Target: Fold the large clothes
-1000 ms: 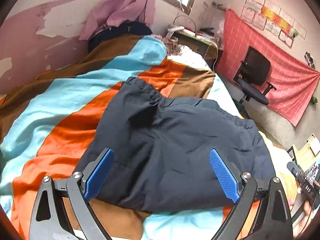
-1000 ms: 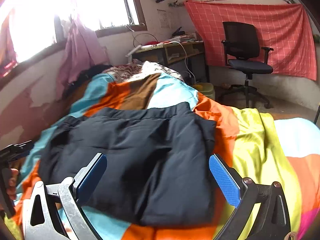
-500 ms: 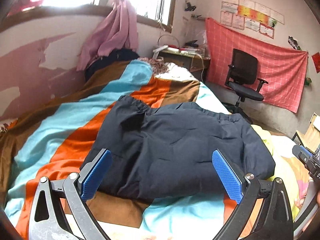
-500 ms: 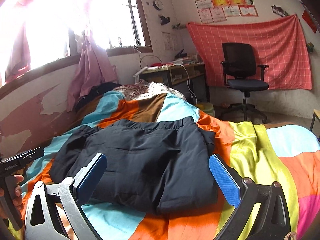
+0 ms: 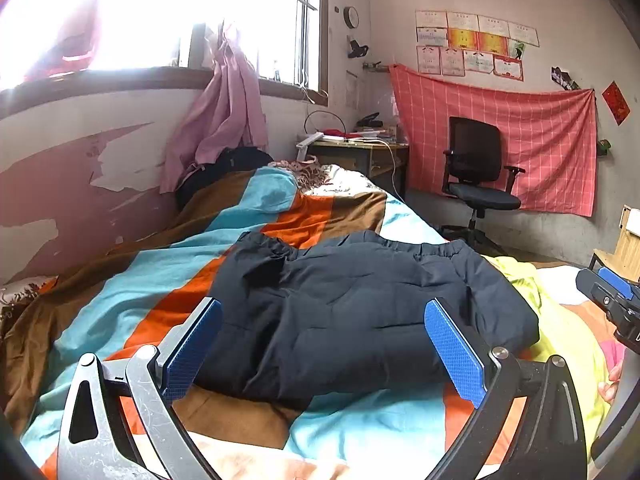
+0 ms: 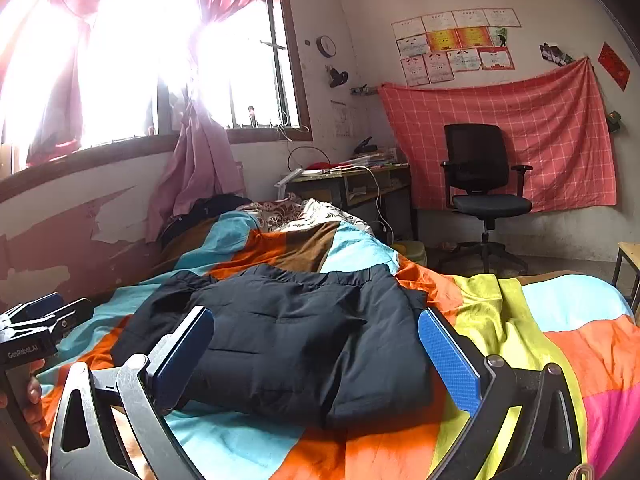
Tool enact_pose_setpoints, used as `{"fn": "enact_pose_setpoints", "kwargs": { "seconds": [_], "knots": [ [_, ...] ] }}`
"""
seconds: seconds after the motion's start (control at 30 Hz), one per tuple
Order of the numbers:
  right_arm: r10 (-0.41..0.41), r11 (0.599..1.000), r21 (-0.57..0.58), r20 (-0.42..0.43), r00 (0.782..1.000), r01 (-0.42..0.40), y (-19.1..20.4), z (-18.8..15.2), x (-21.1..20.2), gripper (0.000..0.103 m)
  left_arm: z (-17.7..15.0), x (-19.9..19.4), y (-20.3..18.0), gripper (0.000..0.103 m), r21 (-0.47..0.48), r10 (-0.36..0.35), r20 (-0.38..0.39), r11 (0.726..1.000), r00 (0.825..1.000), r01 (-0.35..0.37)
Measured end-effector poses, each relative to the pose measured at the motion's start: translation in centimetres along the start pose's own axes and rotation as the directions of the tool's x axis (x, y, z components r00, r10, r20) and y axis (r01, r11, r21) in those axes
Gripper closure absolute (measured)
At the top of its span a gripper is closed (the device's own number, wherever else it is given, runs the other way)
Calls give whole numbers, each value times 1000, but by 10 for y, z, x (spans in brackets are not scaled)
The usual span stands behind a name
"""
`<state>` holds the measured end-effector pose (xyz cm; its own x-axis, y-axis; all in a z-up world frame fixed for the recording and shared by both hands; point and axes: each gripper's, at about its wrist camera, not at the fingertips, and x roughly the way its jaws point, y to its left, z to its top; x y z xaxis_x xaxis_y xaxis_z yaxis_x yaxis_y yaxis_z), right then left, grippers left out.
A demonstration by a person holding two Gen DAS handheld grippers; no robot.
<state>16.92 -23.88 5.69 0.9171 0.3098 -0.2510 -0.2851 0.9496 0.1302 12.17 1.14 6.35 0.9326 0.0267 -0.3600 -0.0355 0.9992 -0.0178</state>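
Observation:
A dark navy padded garment lies folded in a thick rectangle on the striped bedspread, its elastic waistband toward the far end. In the right wrist view the same garment sits in the middle of the bed. My left gripper is open, held back from the garment's near edge, with nothing between its blue pads. Likewise open and holding nothing, my right gripper hovers before the near edge. The right gripper's body shows at the right edge of the left wrist view, and the left gripper's body at the left of the right wrist view.
The bed runs along a peeling wall under a bright window. A pink cloth hangs at the sill over dark clothes. A cluttered desk, a black office chair and a wooden stool stand beyond the bed.
Both grippers have drawn back and tilted up from the folded garment, so more of the room and window shows. The garment lies still on the bed.

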Motion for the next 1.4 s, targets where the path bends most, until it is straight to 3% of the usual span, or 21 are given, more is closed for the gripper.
{"fn": "enact_pose_setpoints", "kwargs": {
  "seconds": [0.4,0.83,1.4],
  "knots": [
    [6,1000,-5,43,999,-6,15,-7,-30,0,-9,-26,5,4,-27,15,53,1000,998,-14],
    [23,1000,-11,39,999,-22,40,-20,-57,0,-36,-43,8,3,-8,29,17,1000,999,-29],
    [43,998,-45,-49,998,-45,70,-60,-67,0,-72,-55,23,3,-10,43,-22,999,999,-43]
  ]
}}
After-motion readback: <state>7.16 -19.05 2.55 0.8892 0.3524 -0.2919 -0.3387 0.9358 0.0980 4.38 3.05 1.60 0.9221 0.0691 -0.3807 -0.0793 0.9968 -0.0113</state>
